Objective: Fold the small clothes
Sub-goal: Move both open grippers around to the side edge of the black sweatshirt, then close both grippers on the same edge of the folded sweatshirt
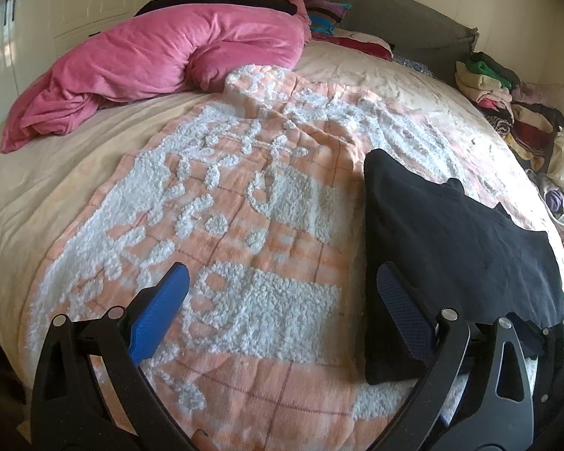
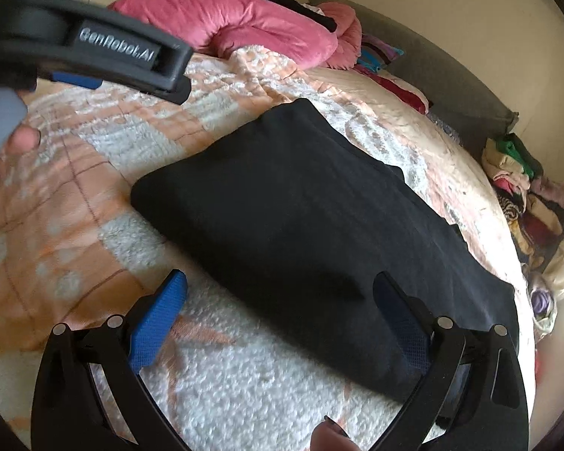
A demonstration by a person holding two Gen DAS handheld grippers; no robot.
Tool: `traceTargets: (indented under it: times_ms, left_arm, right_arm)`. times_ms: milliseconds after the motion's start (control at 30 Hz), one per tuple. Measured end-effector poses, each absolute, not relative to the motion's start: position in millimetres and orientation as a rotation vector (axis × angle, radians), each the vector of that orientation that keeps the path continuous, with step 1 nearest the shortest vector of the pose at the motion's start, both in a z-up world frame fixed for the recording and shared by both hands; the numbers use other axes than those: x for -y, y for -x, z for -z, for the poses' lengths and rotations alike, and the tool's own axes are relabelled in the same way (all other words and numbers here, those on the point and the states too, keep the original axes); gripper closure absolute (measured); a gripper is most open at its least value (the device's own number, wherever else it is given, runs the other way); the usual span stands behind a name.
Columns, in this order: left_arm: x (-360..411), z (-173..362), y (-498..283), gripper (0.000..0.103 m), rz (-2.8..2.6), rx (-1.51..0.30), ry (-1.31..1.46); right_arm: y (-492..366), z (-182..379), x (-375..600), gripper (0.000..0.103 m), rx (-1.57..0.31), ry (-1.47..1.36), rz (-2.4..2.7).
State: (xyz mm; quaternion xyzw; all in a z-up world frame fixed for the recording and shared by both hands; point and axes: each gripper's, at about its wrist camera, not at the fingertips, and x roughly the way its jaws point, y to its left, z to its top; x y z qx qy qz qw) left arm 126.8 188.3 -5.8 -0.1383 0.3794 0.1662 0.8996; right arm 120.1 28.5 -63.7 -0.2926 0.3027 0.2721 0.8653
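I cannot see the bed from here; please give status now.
Left gripper open, empty. Right gripper open, empty, over folded black cloth garment. Garment flat on peach-and-white tufted blanket. Nothing in the way.

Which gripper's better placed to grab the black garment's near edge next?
Right, probably. The right gripper is open and sits squarely over the black garment. The left gripper, also open, points mostly at the peach-and-white blanket, with the garment off towards its right finger.
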Motion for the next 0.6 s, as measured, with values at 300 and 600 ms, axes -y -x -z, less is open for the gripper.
traceTargets:
  times_ms: [300, 600]
  left_arm:
    - [-191, 6, -157, 0.009, -0.328, -0.8, 0.278]
    - [-189, 3, -197, 0.009, -0.289, -0.837, 0.263]
  right_arm:
    - [-141, 73, -42, 0.004, -0.64, 0.617, -0.56]
    - [-149, 73, -50, 0.006, -0.573, 0.614, -0.535]
